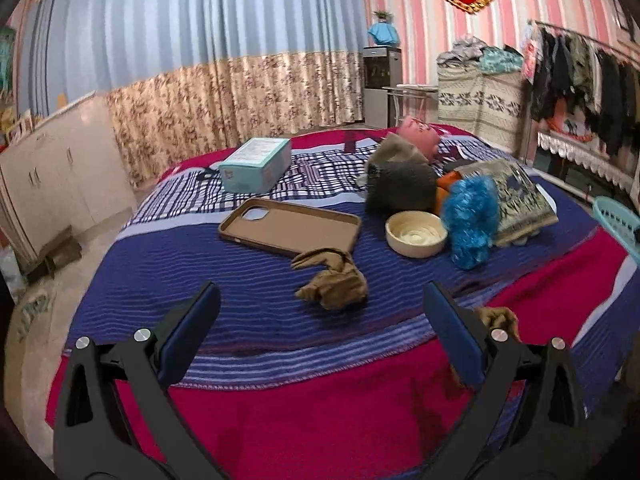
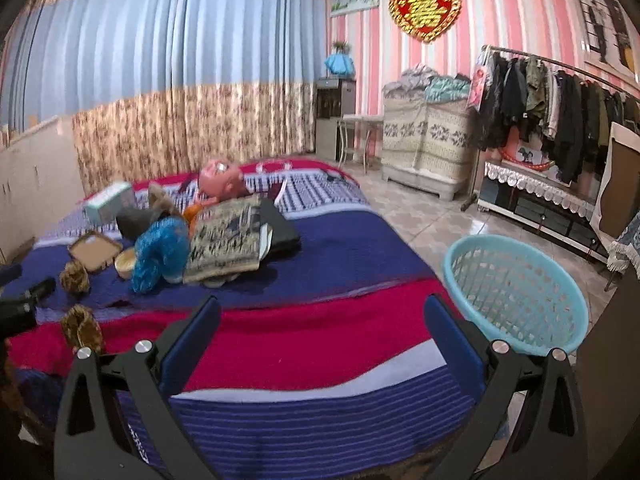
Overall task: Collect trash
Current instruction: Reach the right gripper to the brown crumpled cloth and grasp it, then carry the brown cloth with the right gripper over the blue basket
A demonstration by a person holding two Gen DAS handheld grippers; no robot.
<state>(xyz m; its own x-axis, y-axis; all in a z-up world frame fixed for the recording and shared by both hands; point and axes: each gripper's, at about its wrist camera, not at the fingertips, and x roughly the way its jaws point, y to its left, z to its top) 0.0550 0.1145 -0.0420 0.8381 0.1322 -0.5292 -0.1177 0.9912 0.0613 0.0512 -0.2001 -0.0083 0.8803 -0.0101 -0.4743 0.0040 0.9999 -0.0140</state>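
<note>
Two crumpled brown wads (image 1: 332, 286) on striped blanket (image 1: 248, 300); no legible writing.

Black tool (image 1: 320, 312) frames, blue finger pads (image 1: 188, 332), silver screws.

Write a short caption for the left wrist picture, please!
Open left gripper hovers over a striped bedspread, facing a crumpled brown scrap, phone case and small bowl.
</note>
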